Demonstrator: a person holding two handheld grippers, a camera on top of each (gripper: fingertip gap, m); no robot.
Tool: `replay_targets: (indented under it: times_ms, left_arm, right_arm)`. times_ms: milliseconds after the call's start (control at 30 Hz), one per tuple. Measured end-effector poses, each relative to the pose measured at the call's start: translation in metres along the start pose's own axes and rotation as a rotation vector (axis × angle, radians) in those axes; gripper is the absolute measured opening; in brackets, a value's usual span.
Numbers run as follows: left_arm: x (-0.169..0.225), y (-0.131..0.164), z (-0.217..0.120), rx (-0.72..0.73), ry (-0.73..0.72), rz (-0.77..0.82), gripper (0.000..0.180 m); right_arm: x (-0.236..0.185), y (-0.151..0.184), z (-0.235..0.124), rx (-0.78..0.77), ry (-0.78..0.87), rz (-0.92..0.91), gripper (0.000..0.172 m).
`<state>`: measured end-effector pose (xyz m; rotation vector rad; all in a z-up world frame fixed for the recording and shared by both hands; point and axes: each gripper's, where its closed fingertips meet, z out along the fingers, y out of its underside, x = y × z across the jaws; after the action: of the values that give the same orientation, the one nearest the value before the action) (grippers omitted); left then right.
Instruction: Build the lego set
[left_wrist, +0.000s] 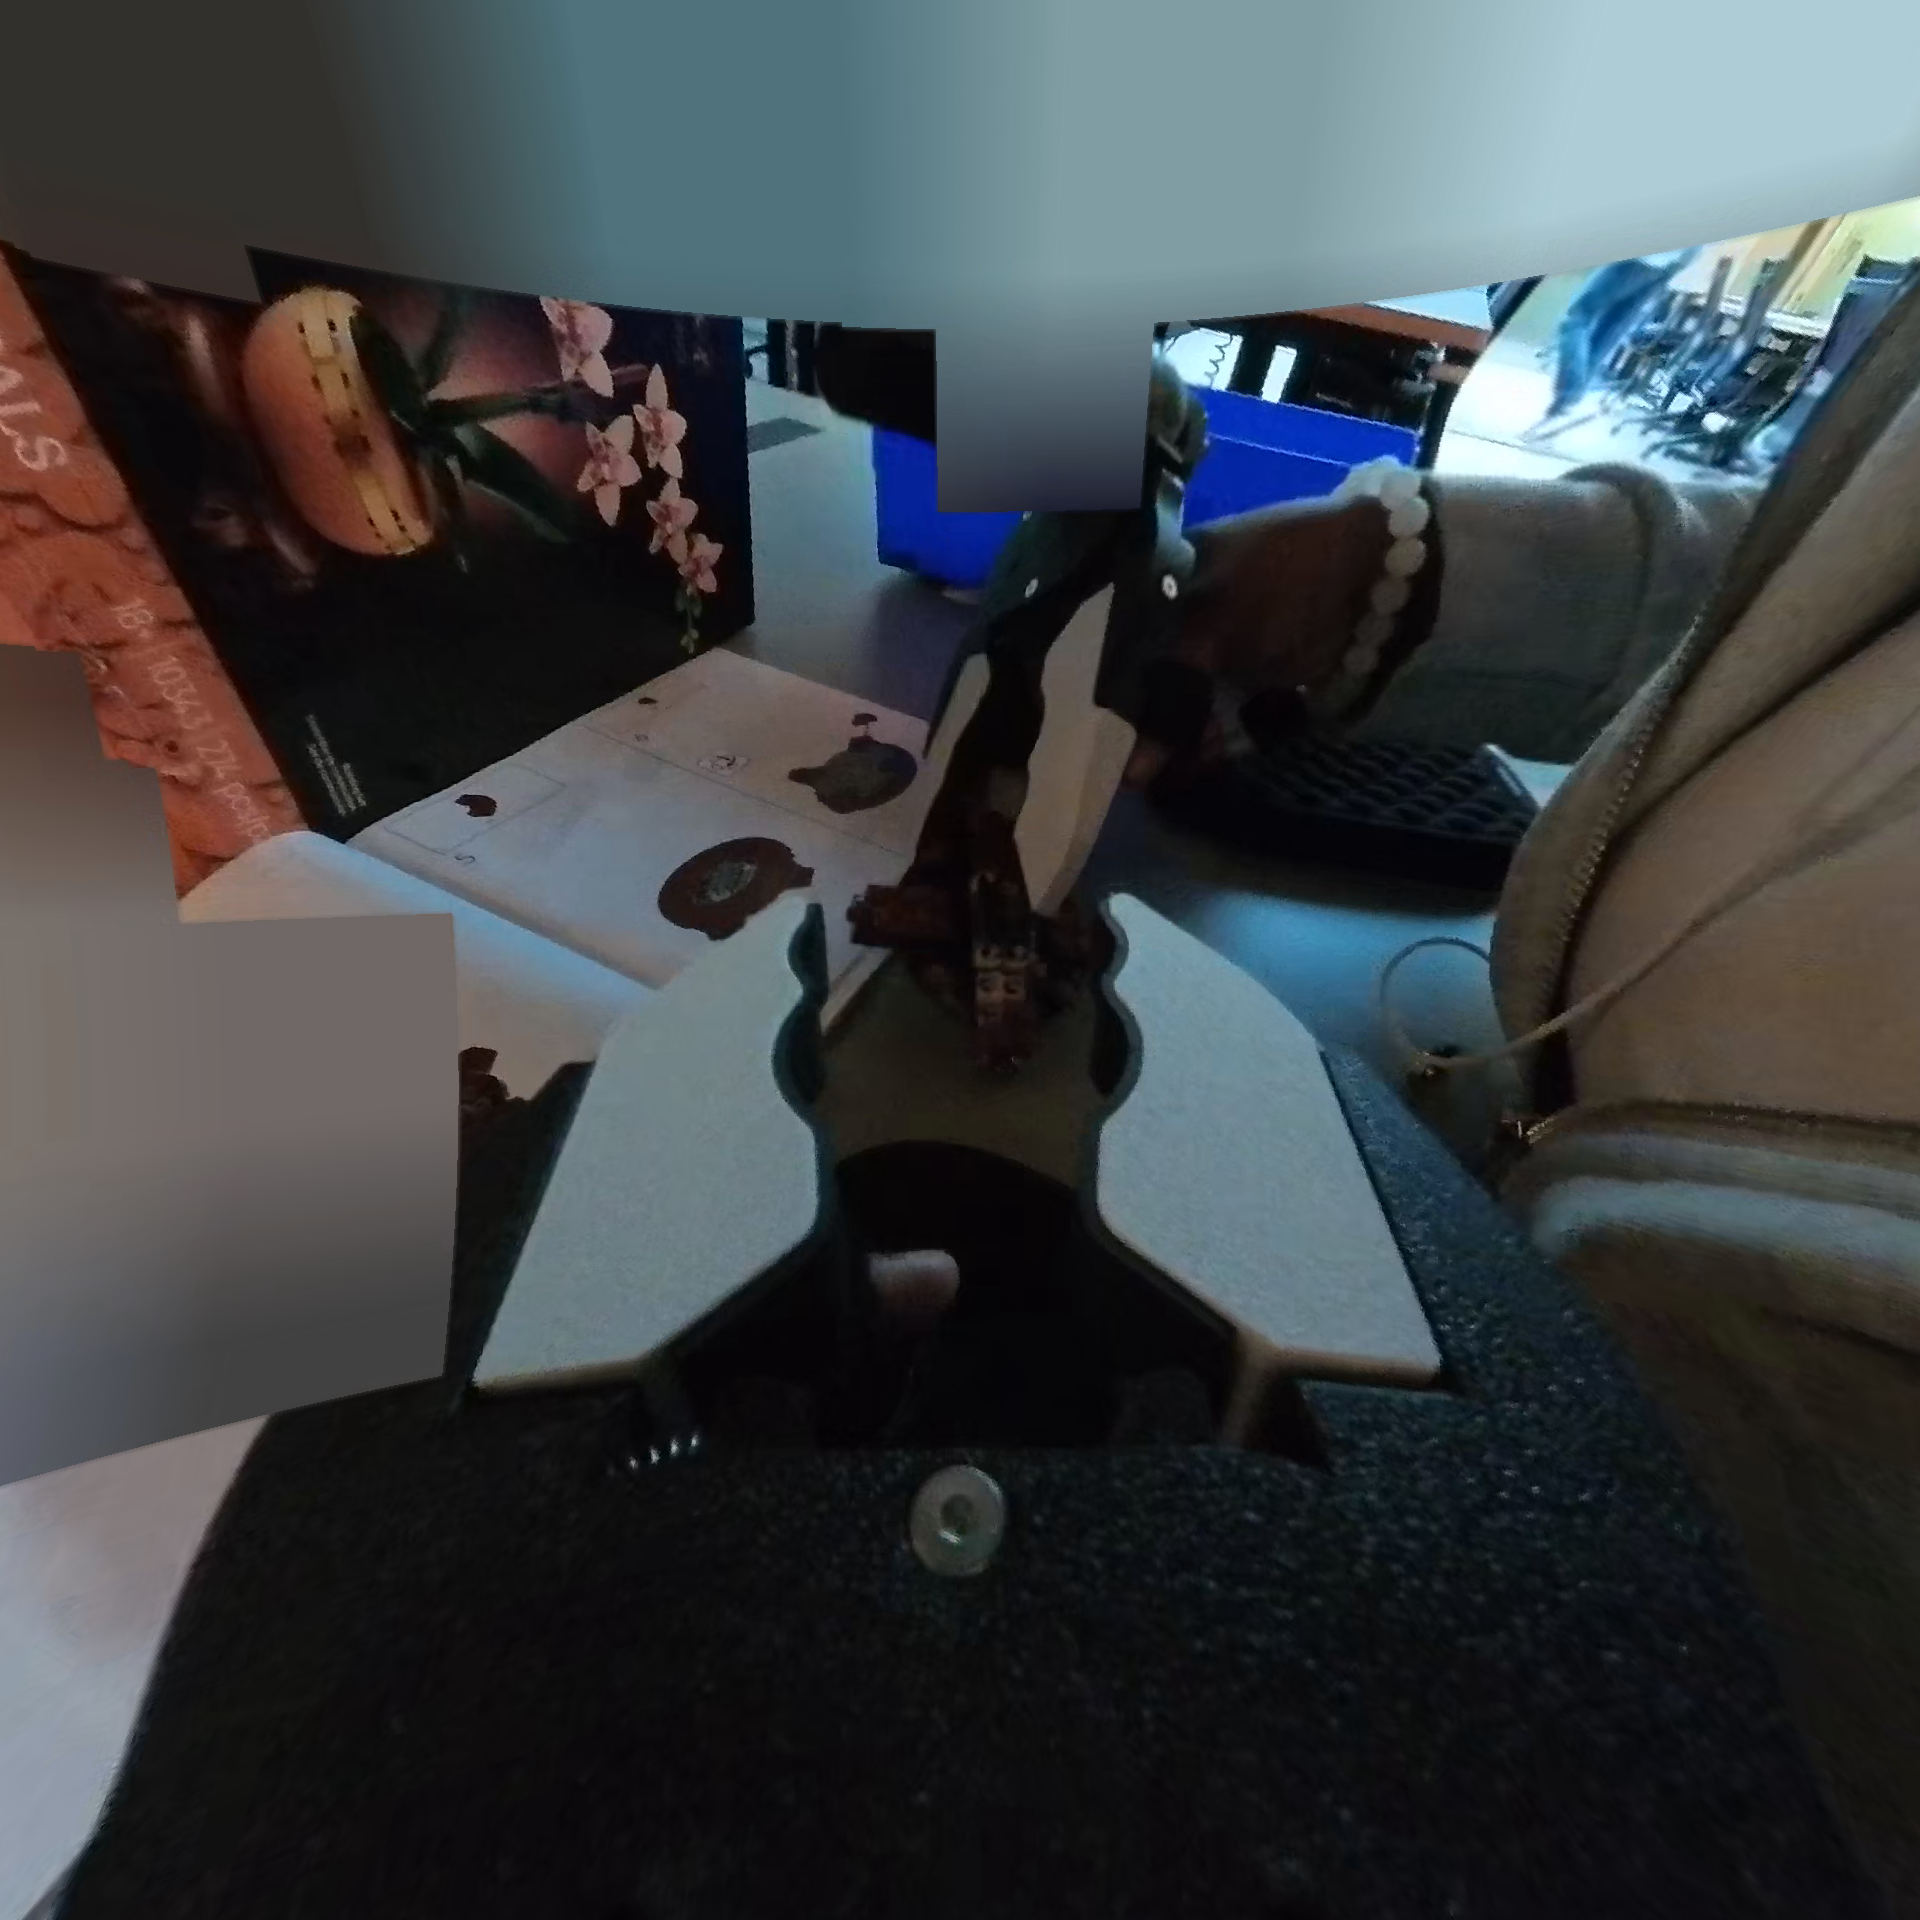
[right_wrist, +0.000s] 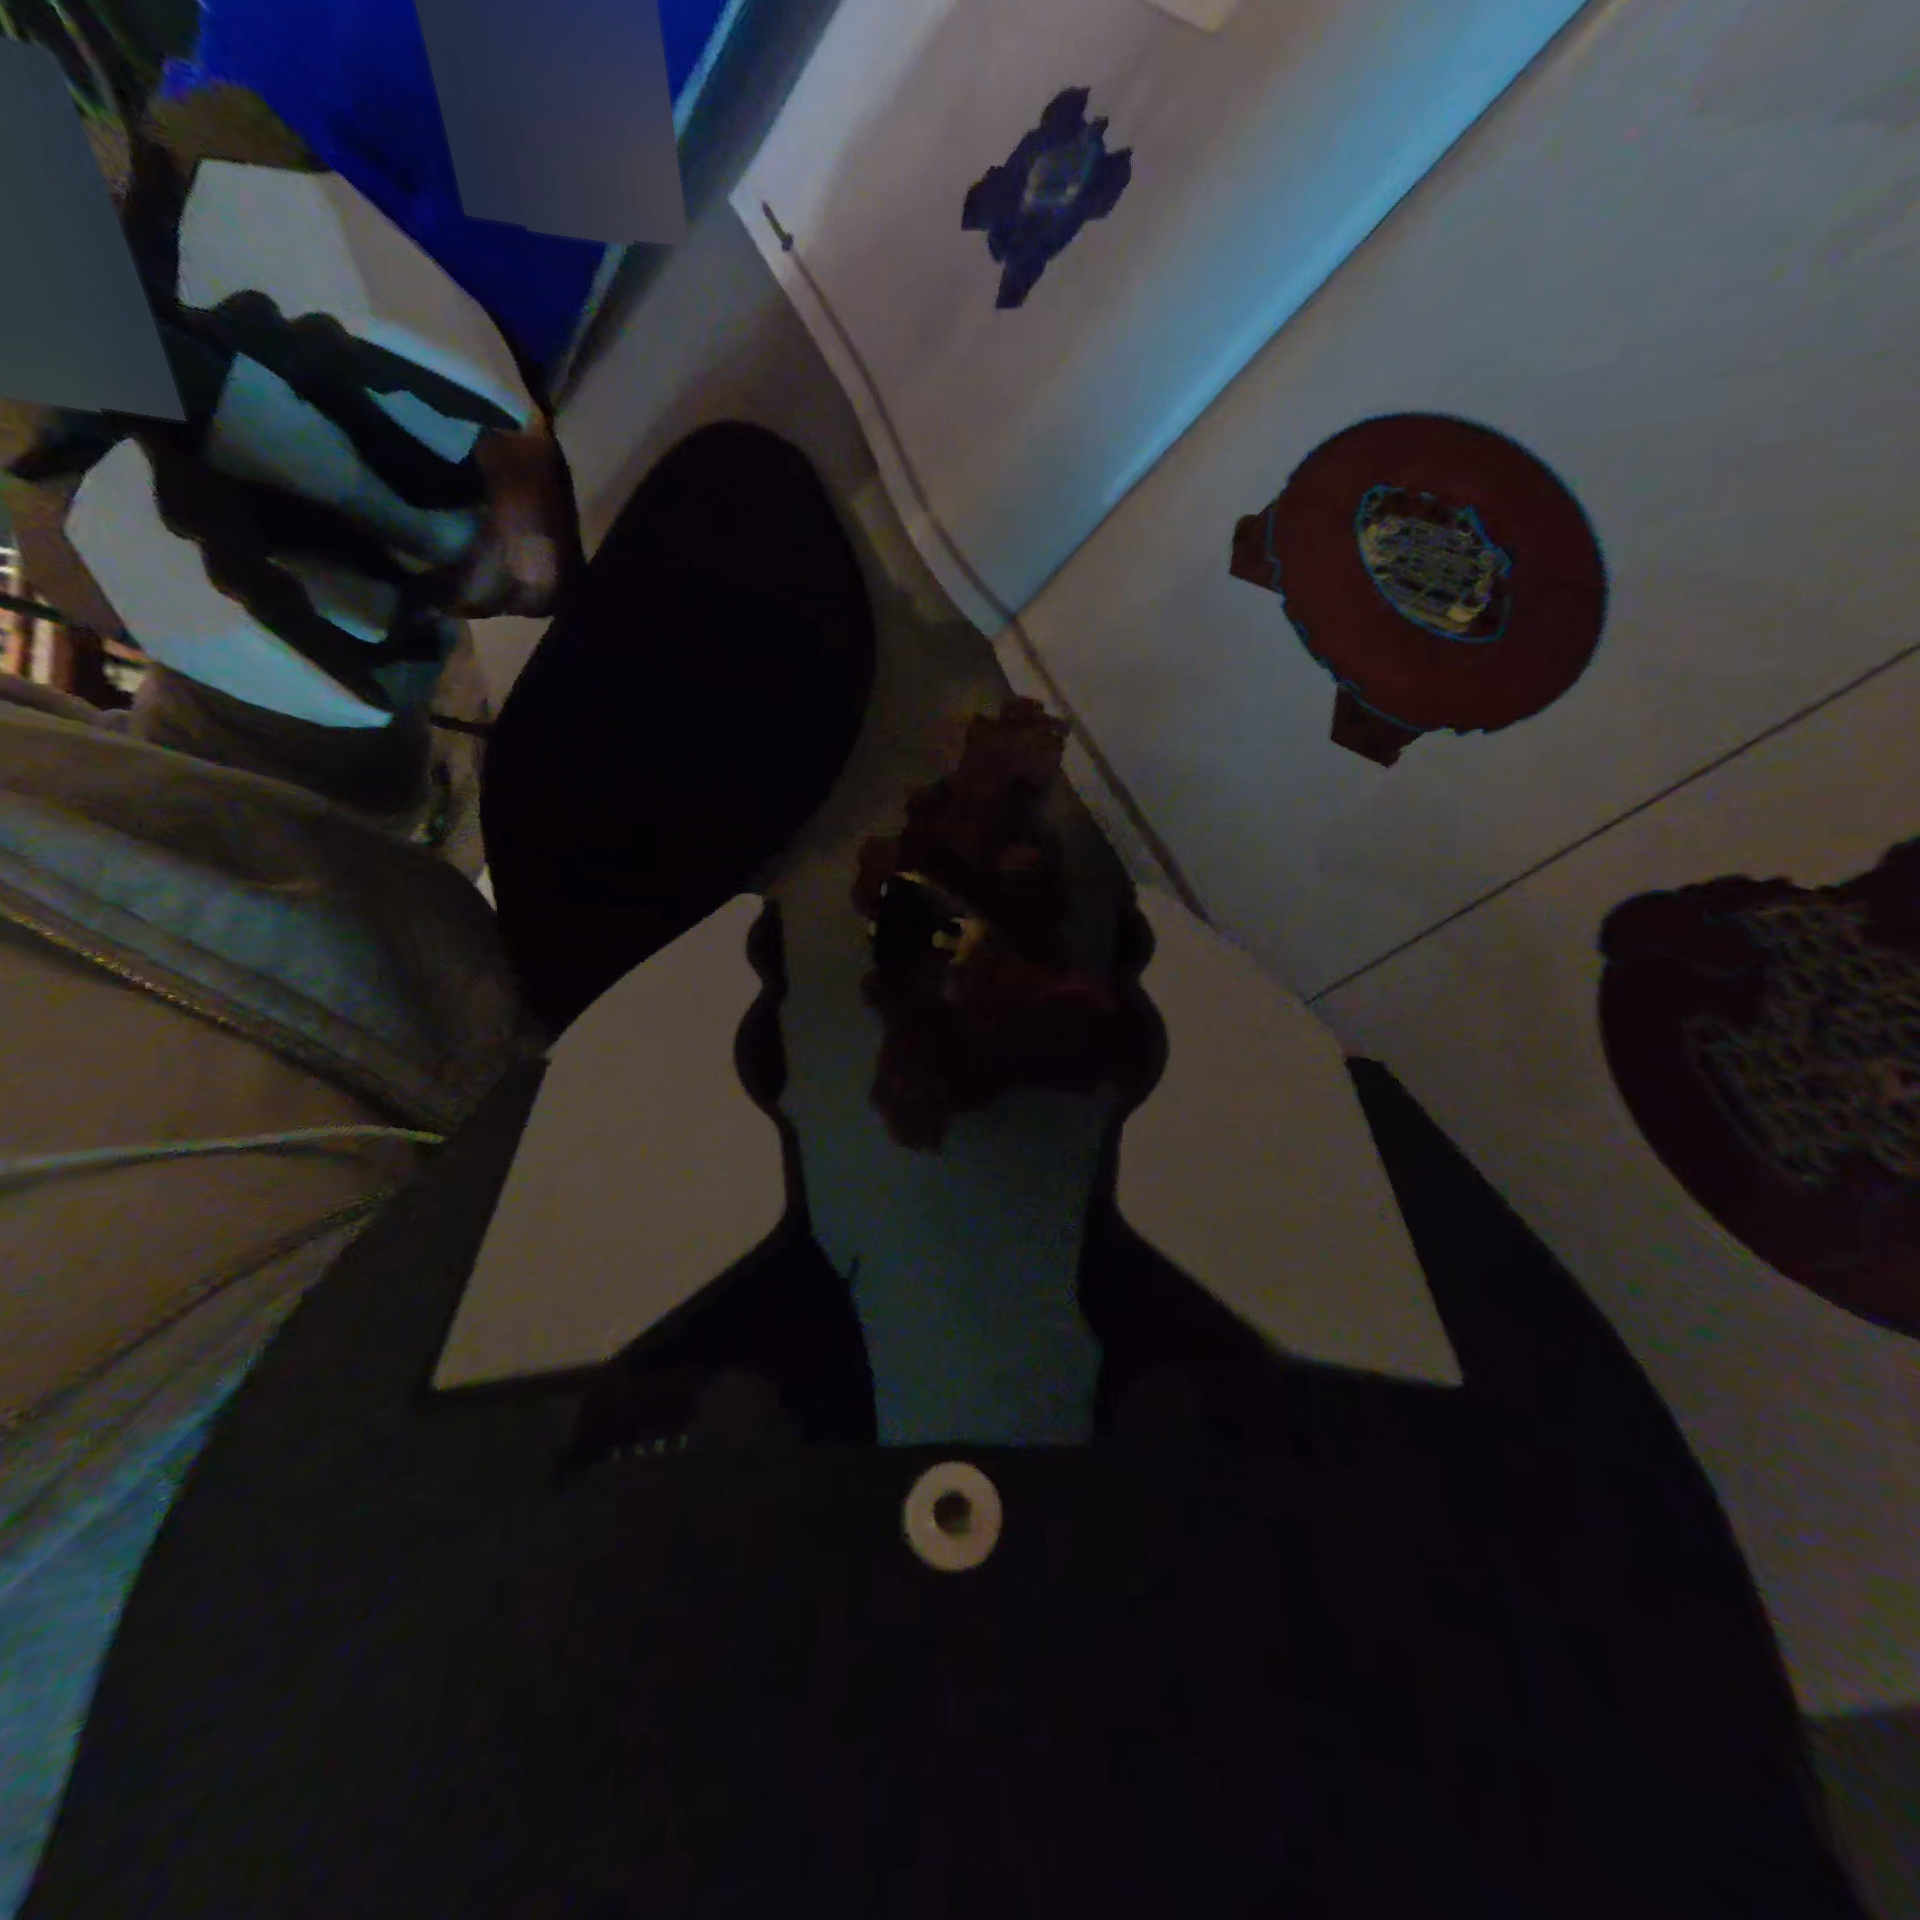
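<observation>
A grey table (left_wrist: 1268, 935) carries everything. An open instruction booklet (left_wrist: 644, 790) lies flat on it, its white pages printed with brown round shapes. Behind the booklet, 1 dark box with pink flowers pictured on it (left_wrist: 468, 499) stands upright on the tabletop, with a reddish box (left_wrist: 135, 623) just beside it. A blue bin (left_wrist: 925, 499) sits further back. To the right, a black grid tray (left_wrist: 1351, 800) rests flat on the table. A thin loop of cord (left_wrist: 1423, 997) lies near the tray.

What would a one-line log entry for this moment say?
left gripper: open, by brown build | right gripper: open, build between fingers, gap at one pad | nearby: booklet, black tray
</observation>
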<state>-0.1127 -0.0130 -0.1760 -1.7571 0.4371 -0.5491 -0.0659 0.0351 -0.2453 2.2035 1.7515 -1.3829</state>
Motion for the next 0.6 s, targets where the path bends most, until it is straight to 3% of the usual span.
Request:
replay_targets:
  times_ms: [133, 233, 267, 367, 467, 533, 600]
  left_arm:
    - [0.001, 0.004, 0.003, -0.035, 0.013, 0.006, 0.048]
    - [0.002, 0.007, 0.006, -0.053, 0.015, 0.011, 0.046]
    - [0.002, 0.007, 0.006, -0.057, 0.014, 0.012, 0.046]
    - [0.001, 0.008, 0.006, -0.058, 0.0, 0.019, 0.045]
    - [0.001, 0.008, 0.005, -0.05, -0.01, 0.03, 0.044]
    - [0.001, 0.008, 0.005, -0.048, -0.01, 0.034, 0.043]
    - [0.002, 0.008, 0.005, -0.047, -0.005, 0.036, 0.043]
  right_arm:
    - [0.001, -0.006, -0.01, 0.022, 0.057, -0.06, 0.079]
    - [0.01, -0.012, -0.023, 0.083, 0.197, -0.185, 0.077]
    - [0.01, -0.025, -0.035, 0.177, 0.264, -0.245, 0.069]
    - [-0.034, -0.071, -0.103, 0.687, 0.427, -0.6, 0.049]
    - [-0.081, -0.076, -0.157, 1.051, 0.546, -0.83, 0.067]
    - [-0.092, -0.06, -0.147, 0.963, 0.488, -0.837, 0.06]
    - [-0.089, -0.034, -0.128, 0.751, 0.472, -0.793, 0.021]
